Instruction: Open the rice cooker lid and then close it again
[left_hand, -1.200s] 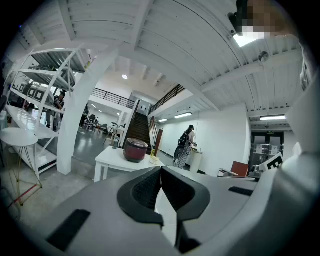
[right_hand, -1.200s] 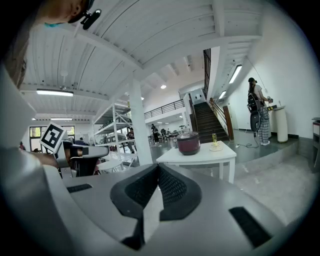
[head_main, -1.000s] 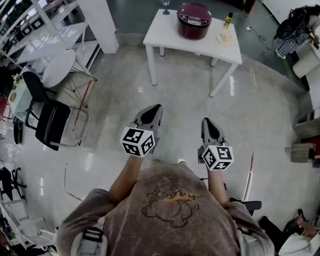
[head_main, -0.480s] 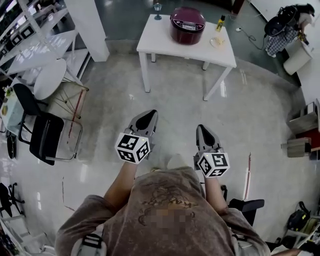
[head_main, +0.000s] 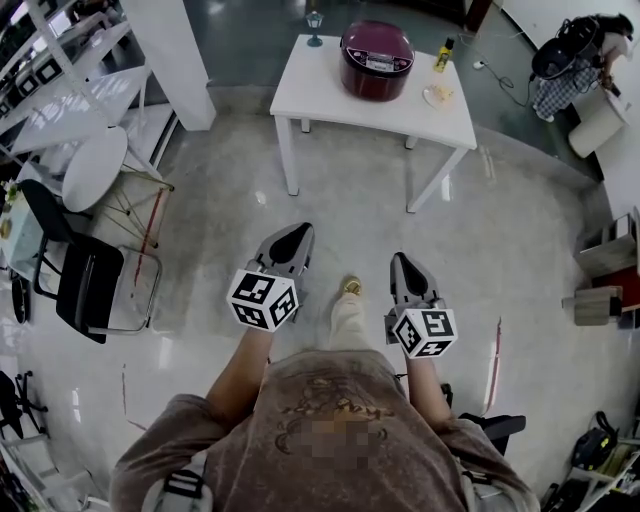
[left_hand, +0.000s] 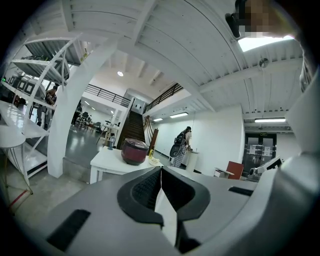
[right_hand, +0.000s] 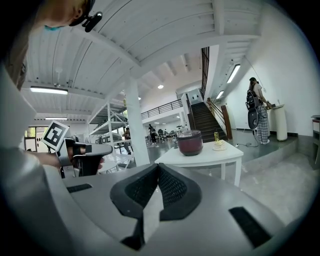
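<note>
Cooker (head_main: 377, 58): dark red, round, lid down, standing at the far side of a white table (head_main: 330, 88), with a bottle (head_main: 442, 55) and a small plate (head_main: 438, 95) just to its right and a stemmed lamp (head_main: 315, 22) at the table's far left corner. Left gripper (head_main: 297, 232): jaws pressed together with nothing between them, held over the floor and well apart from the table. Right gripper (head_main: 400, 262): jaws likewise pressed together and empty, beside the left one, pointing towards the table.
</note>
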